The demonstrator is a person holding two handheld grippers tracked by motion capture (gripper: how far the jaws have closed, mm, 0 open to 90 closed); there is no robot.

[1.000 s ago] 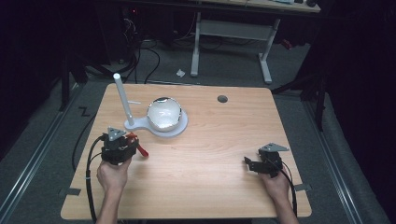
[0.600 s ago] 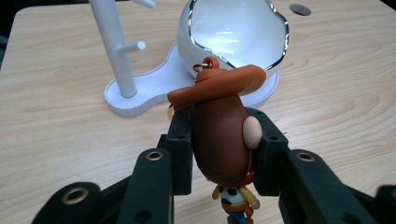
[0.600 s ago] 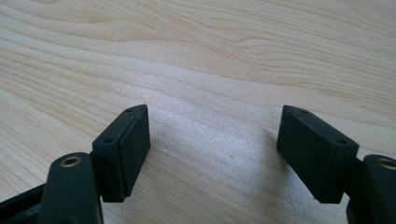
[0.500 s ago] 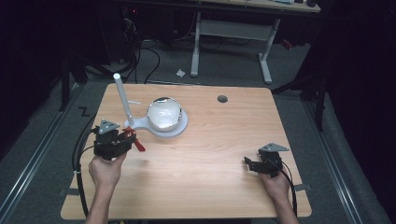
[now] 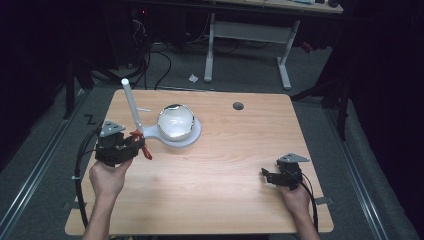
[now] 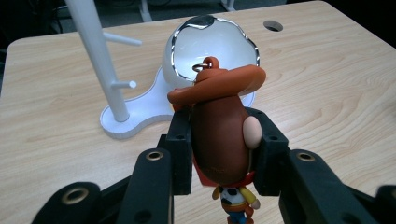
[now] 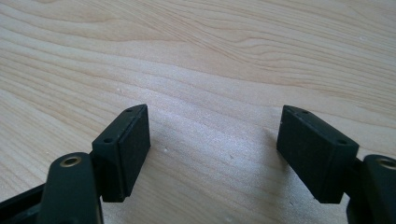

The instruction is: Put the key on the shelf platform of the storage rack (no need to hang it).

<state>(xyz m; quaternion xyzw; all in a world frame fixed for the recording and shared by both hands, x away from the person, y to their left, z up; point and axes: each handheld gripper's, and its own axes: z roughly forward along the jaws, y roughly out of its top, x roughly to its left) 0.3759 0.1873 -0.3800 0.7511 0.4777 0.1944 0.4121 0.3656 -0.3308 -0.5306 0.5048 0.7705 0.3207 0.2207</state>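
Your right hand-held gripper [image 7: 212, 154] looks down along its two black jaws at the bench [image 7: 210, 56]. The jaws stand wide apart, one rising from the lower left of the view, the other from the lower right, with nothing between them but bare wood. Each jaw ends in a flat, rectangular black pad with small screw holes on its outer face. The left pad [image 7: 128, 147] faces inward toward the right pad [image 7: 313, 151]. Behind each pad a black link with a brass-coloured rivet shows at the bottom corner. The bench surface is pale wood with long, wavy grain lines. The pads hang close above the wood; whether they touch it cannot be told.
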